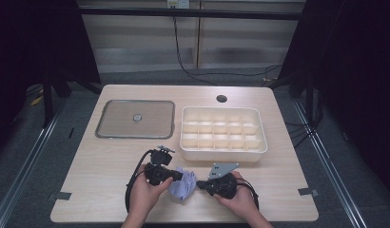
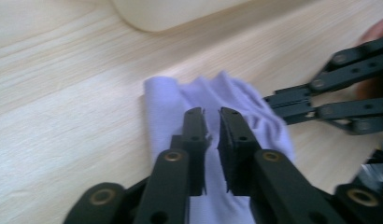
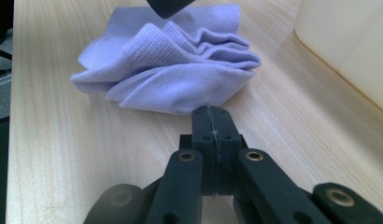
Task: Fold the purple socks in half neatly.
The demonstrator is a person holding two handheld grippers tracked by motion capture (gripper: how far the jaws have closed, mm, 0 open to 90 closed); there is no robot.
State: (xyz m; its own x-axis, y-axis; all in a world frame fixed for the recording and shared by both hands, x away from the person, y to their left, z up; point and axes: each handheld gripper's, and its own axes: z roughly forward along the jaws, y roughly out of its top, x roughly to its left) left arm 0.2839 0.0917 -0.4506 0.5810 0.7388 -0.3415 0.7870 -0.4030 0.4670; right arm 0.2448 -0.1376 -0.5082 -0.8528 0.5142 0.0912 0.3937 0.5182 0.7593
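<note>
- The left gripper (image 2: pixel 211 112) has its jaws nearly closed, with a fold of the purple cloth (image 2: pixel 217 100) between them.
- The right gripper (image 3: pixel 213 112) is fully closed on nothing, its tip touching the cloth's edge.

Lilac waffle-weave cloth (image 3: pixel 166 70); cream tray (image 1: pixel 223 151); black grippers.

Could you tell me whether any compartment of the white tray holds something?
No, every compartment of the tray looks bare in the high view.
</note>
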